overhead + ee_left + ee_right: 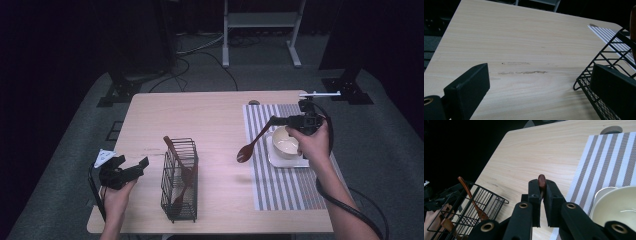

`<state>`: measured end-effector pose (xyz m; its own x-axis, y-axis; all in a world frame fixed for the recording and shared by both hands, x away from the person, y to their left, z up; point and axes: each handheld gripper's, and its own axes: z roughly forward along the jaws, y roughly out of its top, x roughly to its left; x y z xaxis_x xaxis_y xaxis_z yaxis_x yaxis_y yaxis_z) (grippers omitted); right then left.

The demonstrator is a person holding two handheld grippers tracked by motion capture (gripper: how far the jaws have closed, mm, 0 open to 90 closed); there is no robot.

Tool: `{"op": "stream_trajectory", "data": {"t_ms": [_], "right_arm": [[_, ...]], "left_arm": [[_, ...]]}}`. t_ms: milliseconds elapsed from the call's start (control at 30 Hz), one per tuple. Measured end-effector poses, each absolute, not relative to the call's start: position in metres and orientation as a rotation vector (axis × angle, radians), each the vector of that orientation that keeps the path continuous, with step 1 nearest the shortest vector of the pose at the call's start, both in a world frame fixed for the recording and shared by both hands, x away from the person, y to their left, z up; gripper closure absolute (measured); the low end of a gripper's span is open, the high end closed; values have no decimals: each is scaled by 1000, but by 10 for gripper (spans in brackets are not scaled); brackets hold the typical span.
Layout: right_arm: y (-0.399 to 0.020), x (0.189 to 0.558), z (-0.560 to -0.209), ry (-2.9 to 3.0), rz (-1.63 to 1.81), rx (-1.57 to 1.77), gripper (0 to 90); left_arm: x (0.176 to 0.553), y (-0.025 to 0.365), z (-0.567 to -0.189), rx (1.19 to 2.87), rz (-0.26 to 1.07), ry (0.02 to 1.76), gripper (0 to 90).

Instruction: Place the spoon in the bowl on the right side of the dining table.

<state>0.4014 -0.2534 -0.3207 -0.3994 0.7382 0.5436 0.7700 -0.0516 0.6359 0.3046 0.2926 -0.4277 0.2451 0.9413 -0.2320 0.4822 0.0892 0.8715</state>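
The right gripper (pixel 274 120) is clamping shut on a dark red-brown wooden spoon (pixel 252 144), its long axis slanting down-left, beside the cream ceramic bowl (pixel 285 142).

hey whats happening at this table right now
A person works at a pale wooden table with a gripper in each hand. The right gripper is shut on the handle of a reddish-brown wooden spoon, held in the air beside a cream bowl on a striped placemat. The left gripper is open near a black wire basket holding more wooden utensils.
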Motion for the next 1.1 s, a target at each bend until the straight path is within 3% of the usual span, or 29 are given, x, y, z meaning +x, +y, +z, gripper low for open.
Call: {"op": "stream_trajectory", "data": {"t_ms": [1100], "right_arm": [[-280,397,-321,-2113,-1493,-1792,837]], "left_arm": [[305,292,-428,1546,594,1379,20]]}}
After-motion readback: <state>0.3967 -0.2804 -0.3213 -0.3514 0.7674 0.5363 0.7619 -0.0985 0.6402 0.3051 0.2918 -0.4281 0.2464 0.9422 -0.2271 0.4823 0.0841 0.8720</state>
